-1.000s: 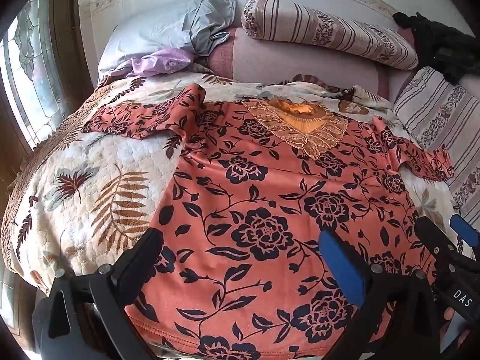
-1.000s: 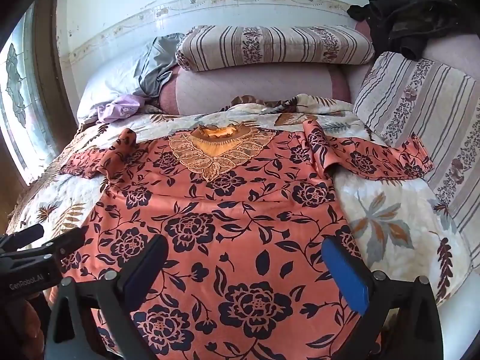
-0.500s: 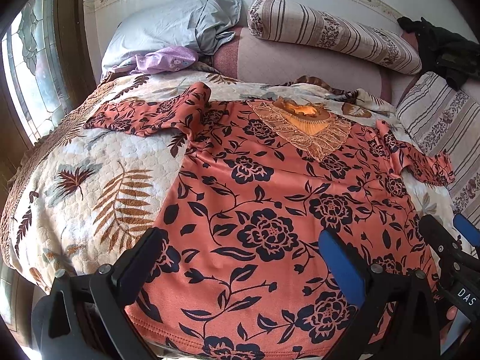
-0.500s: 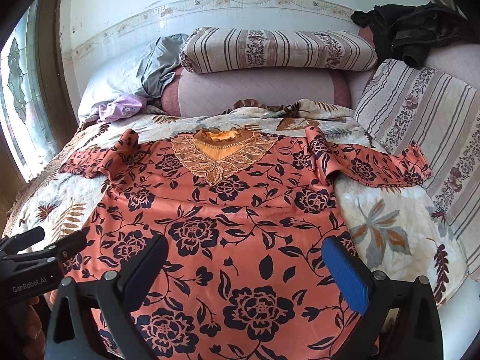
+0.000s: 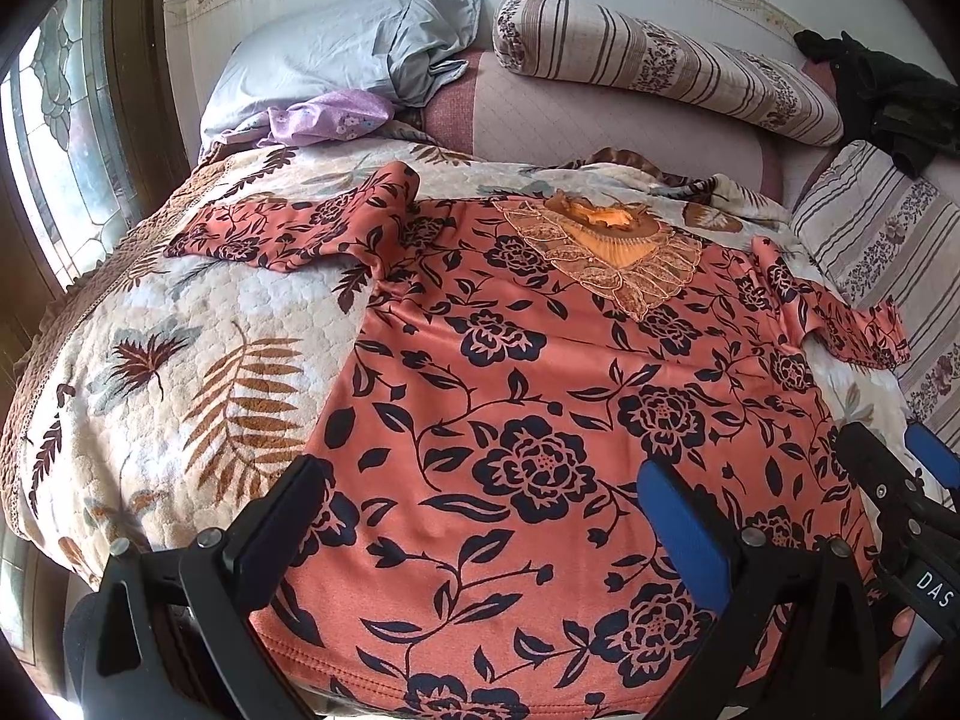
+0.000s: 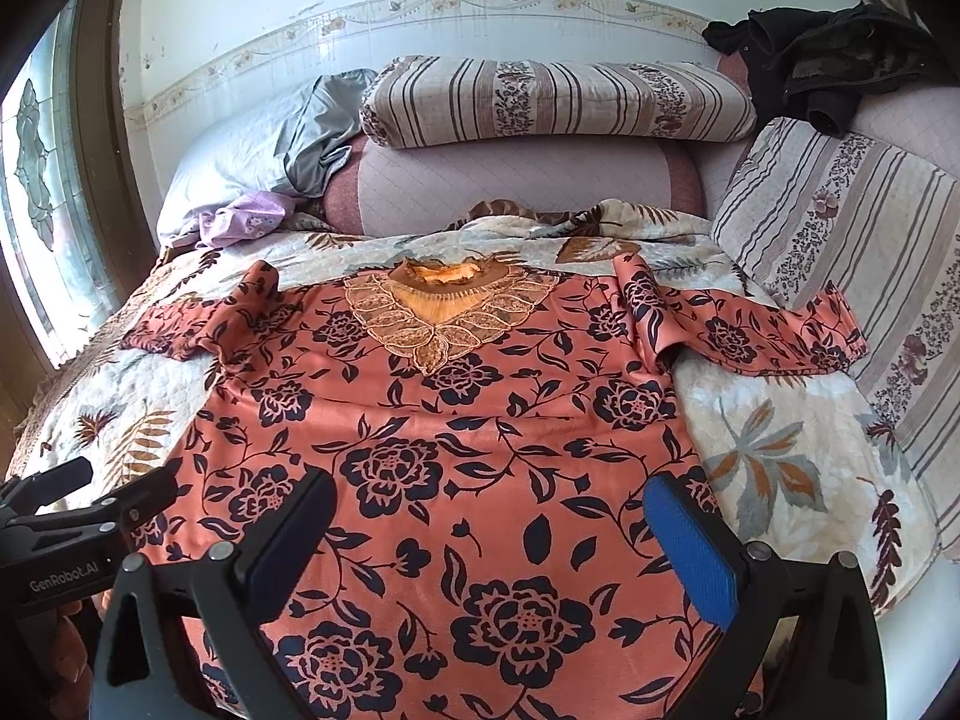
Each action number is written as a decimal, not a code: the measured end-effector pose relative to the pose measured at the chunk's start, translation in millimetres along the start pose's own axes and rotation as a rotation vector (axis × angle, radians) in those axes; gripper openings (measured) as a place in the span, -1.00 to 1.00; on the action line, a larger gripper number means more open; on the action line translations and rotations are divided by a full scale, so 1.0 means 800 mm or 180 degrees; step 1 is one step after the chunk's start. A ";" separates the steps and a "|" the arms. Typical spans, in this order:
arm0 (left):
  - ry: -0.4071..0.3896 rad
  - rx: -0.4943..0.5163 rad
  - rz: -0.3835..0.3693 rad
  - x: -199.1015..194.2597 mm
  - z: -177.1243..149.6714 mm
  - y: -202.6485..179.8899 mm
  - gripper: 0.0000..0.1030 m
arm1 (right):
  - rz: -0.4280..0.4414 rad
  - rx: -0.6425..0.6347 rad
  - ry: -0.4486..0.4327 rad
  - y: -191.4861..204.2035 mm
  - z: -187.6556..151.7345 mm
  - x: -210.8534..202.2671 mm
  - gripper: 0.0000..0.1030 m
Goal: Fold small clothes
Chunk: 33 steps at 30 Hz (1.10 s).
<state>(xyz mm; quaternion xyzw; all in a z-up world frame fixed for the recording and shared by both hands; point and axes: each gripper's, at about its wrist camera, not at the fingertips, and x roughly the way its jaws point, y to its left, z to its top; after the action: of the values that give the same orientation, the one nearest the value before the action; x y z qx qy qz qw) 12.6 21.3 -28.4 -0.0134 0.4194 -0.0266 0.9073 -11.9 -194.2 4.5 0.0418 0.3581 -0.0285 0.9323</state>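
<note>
Both grippers, left gripper [image 5: 480,498] and right gripper [image 6: 486,510], are gaping wide, holding nothing, as I'm backing them slightly off the floral blouse [image 6: 456,420] lying flat on the quilt [image 5: 180,360]; folding isn't started.

tops: 1 [image 5: 540,420] | grippers: 2 [image 5: 480,516] [image 6: 486,522] | striped cushions: 2 [image 6: 552,99] [image 6: 840,222] | black garments: 1 [image 6: 828,66]
</note>
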 end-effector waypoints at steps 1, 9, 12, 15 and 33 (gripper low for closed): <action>-0.0003 0.0001 0.0008 0.000 0.000 0.000 1.00 | -0.0003 0.0000 0.0001 0.000 0.000 0.000 1.00; -0.0004 0.0014 0.0004 0.002 0.001 -0.003 1.00 | -0.0003 0.0003 -0.0007 0.000 0.002 0.004 1.00; 0.0004 0.0010 0.0010 0.003 0.001 -0.002 1.00 | 0.0013 0.0007 -0.0005 -0.001 0.001 0.005 1.00; 0.0016 0.0001 0.0014 0.004 0.001 -0.001 1.00 | 0.0023 0.0008 -0.0008 0.000 0.001 0.006 1.00; 0.0013 0.0014 0.0011 0.005 0.004 -0.001 1.00 | 0.0024 -0.0011 -0.0014 0.003 0.005 0.008 1.00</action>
<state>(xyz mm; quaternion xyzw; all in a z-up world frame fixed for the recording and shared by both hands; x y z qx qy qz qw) 17.5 20.5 -29.1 -0.0107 0.4212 -0.0260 0.9065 -4.2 -192.4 3.6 0.0415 0.3560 -0.0245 0.9333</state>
